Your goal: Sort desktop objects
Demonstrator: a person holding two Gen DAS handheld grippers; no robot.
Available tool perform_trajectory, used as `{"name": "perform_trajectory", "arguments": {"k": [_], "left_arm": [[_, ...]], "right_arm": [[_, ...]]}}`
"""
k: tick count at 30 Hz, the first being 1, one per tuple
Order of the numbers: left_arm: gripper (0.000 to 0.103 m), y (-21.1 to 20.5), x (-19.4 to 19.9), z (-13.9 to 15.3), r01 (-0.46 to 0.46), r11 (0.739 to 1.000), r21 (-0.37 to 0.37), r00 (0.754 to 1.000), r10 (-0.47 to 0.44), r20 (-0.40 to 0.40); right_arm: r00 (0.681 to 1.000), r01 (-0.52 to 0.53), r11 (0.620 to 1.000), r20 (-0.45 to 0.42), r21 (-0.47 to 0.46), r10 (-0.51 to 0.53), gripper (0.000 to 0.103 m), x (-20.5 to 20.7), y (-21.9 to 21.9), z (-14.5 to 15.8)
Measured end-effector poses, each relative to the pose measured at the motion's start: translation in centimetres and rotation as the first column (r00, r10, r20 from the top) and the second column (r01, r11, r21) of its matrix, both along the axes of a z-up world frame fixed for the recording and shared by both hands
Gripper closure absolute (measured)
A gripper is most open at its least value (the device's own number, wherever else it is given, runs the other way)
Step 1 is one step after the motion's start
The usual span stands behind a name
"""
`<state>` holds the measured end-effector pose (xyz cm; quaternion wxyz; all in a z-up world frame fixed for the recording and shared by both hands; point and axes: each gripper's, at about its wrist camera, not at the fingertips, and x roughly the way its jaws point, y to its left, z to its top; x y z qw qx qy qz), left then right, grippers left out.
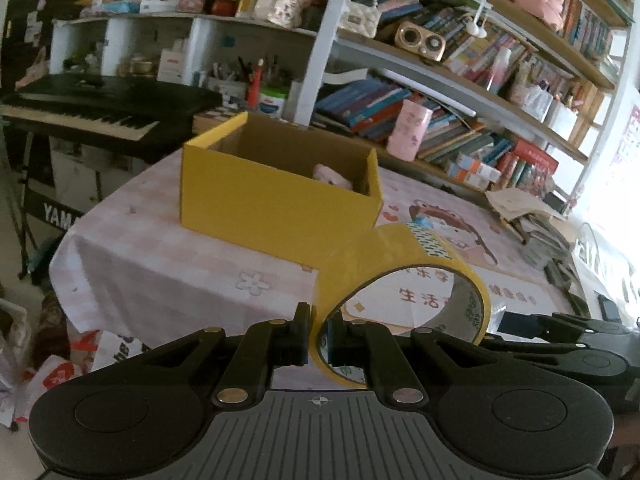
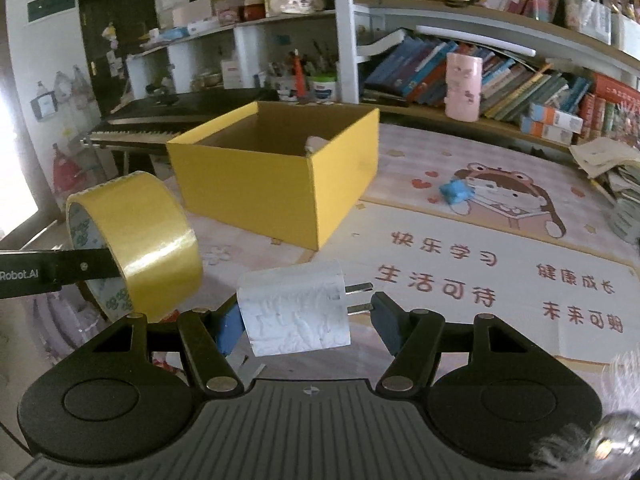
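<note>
Cartoon-printed desk mat (image 2: pixel 500 240) bearing yellow box (image 2: pixel 276 184), contents mostly hidden; left gripper (image 1: pixel 318 344) pinches tape roll (image 1: pixel 400 276) wall; right gripper (image 2: pixel 306 320) clasps white plug adapter (image 2: pixel 292 308), far pad obscured

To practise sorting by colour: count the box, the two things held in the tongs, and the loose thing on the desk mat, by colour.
Yellow: 2 (cardboard box; tape roll in the left tongs)
White: 1 (charger plug in the right tongs)
Blue: 1 (small blue object on the desk mat)
Total: 4
</note>
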<state>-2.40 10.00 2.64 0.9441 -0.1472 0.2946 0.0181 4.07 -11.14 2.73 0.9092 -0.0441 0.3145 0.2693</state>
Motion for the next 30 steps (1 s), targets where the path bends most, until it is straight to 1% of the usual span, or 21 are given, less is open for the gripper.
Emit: {"name": "perform_trajectory", "arguments": {"k": [11,20,24,30], "left_arm": [[0.096,1.8,-0.7,0.2,-0.043,0.999,0.001,0.999,0.043,0.023],[0.096,2.9,-0.1,0.1,-0.075,0.997,-0.002,0.997,0.075,0.017],[0.096,3.6,1.1,0.4,-0.08,0.997,0.006,0.997,0.079,0.024],[0.096,4.9,4.3,1.6,-0.096,0.995,0.036,0.993,0.094,0.067]], "right_arm": [[0.998,-0.056,0.998,0.025,-0.01,0.056,0.04,-0.4,2.2,0.5],[0.996,-0.082,0.996,0.028,-0.023,0.083,0.04,0.3,3.1,0.8],[0.996,-0.084,0.996,0.037,-0.011,0.084,0.04,1.4,3.6,1.2],[0.992,-0.099,0.995,0.087,0.024,0.096,0.04,4.2,4.5,2.8]]}}
